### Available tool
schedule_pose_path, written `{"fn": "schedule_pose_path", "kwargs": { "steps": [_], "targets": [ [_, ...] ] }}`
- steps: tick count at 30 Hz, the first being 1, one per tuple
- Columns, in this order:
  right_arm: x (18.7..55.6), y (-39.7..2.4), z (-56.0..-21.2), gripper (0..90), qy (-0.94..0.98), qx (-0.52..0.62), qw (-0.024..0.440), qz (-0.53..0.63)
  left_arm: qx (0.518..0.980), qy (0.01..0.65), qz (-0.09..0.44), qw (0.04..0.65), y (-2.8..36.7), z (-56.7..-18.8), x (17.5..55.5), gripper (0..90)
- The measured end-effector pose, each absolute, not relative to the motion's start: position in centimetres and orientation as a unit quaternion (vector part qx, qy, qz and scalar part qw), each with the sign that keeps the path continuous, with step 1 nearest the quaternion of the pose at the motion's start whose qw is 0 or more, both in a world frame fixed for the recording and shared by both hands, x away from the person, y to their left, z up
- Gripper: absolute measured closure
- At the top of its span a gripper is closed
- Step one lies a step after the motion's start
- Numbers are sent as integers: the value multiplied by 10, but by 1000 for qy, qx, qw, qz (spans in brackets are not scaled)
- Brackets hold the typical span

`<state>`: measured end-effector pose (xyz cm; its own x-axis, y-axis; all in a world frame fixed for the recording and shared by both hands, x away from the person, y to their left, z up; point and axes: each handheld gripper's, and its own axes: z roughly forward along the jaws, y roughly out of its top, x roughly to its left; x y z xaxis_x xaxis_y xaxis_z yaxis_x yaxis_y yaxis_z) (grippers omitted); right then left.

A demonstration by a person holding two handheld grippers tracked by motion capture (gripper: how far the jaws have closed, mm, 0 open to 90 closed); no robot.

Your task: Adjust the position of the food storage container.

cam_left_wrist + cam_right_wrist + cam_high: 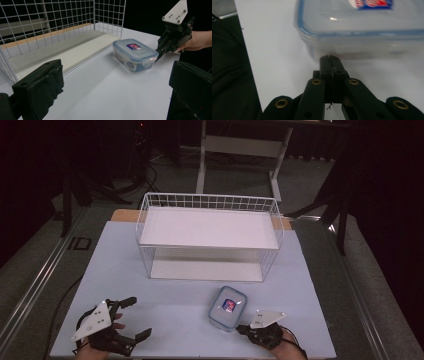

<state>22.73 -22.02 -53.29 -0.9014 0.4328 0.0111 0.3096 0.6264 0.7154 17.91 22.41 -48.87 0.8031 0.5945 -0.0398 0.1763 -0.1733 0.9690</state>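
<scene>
A clear plastic container [227, 307] with a blue-rimmed lid and a red and blue label lies on the white table, in front of the wire basket. My right gripper [242, 328] is shut, its tips right at the container's near side [352, 47]; touching or a hair apart, I cannot tell. From the left gripper view the container [135, 53] lies ahead with the right gripper [158, 57] at its far corner. My left gripper [140, 317] rests at the table's front left, jaws wide open, nothing between the pads [42, 87].
A white wire basket [150, 215] with a flat white shelf stands on the table's far half; its open front faces me. The table's front edge [190, 355] runs just under both hands. A desk frame [240, 145] stands on the floor beyond.
</scene>
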Motion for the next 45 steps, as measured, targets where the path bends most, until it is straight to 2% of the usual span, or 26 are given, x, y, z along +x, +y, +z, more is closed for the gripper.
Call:
{"fn": "schedule_pose_path", "kwargs": {
  "steps": [9,12,17,19,22,23,27,28,35,45],
  "targets": [
    [231,-186,-534,900,908,182,79,369,746,258,178,588,224,-489,179,4],
    [229,-180,-532,900,916,157,91,358,745,256,180,588,224,-488,178,5],
    [233,-197,-528,900,915,162,115,352,744,258,179,590,226,-488,178,4],
    [245,-220,-526,900,903,199,141,353,744,258,180,590,225,-488,179,4],
    [257,-233,-524,900,894,225,161,353,745,258,179,589,224,-489,179,4],
    [272,-243,-524,900,886,249,178,349,746,257,178,588,223,-489,179,4],
    [293,-248,-527,900,876,281,192,342,746,258,177,588,223,-489,179,4],
    [306,-247,-531,900,871,295,186,345,746,258,176,588,223,-489,179,4],
    [314,-230,-535,900,875,278,166,360,744,261,176,590,225,-489,180,4],
    [285,-231,-533,900,883,263,136,365,748,259,173,586,222,-490,181,4]
  ]
}}
